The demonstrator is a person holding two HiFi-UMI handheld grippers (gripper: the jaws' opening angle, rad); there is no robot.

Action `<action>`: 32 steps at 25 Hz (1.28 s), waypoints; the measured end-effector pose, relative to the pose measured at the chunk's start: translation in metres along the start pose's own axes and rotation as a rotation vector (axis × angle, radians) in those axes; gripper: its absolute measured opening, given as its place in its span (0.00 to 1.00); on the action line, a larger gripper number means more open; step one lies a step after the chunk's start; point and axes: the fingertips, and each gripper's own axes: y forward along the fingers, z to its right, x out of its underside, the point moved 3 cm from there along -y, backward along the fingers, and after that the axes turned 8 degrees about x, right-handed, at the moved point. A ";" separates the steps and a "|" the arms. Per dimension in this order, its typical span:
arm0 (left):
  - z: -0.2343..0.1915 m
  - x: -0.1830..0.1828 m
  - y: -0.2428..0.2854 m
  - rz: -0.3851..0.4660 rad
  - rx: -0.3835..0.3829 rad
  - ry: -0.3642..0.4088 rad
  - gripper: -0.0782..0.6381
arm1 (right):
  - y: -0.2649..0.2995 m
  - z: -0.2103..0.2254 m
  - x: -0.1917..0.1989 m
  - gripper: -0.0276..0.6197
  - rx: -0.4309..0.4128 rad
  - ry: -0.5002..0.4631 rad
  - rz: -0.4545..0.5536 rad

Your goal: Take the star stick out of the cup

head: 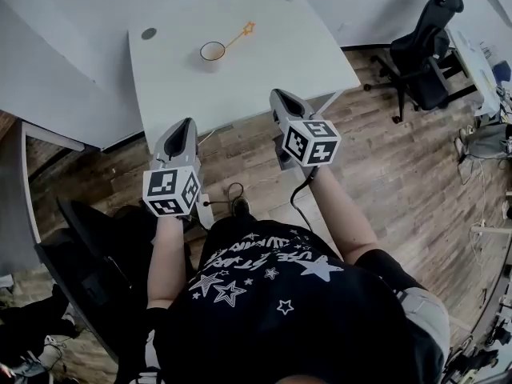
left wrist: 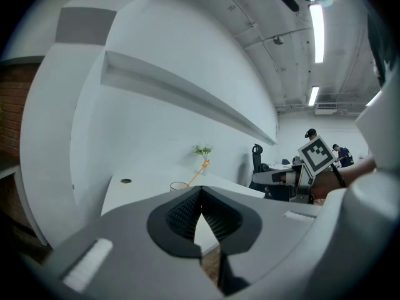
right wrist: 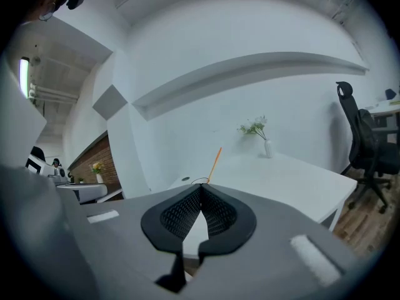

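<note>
Now | left gripper (left wrist: 200,190): fingers closed, empty | right gripper (right wrist: 201,187): same

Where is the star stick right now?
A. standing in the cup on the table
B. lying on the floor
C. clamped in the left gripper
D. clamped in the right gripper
A: the star stick leans in the cup on the table, beyond the left gripper and right gripper.

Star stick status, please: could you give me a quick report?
Left tongs and right tongs shut, empty, short of table. Star stick stands in cup. Nothing blocking.
</note>
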 end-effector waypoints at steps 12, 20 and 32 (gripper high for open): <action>-0.076 -0.016 0.056 -0.001 -0.014 0.000 0.11 | 0.119 0.004 -0.020 0.12 0.071 0.064 -0.010; -0.111 -0.012 0.086 -0.015 -0.026 -0.043 0.11 | 0.181 0.000 -0.021 0.19 0.069 0.064 -0.041; -0.131 0.000 0.108 -0.038 -0.053 -0.070 0.11 | 0.224 0.001 -0.017 0.21 0.057 0.087 -0.059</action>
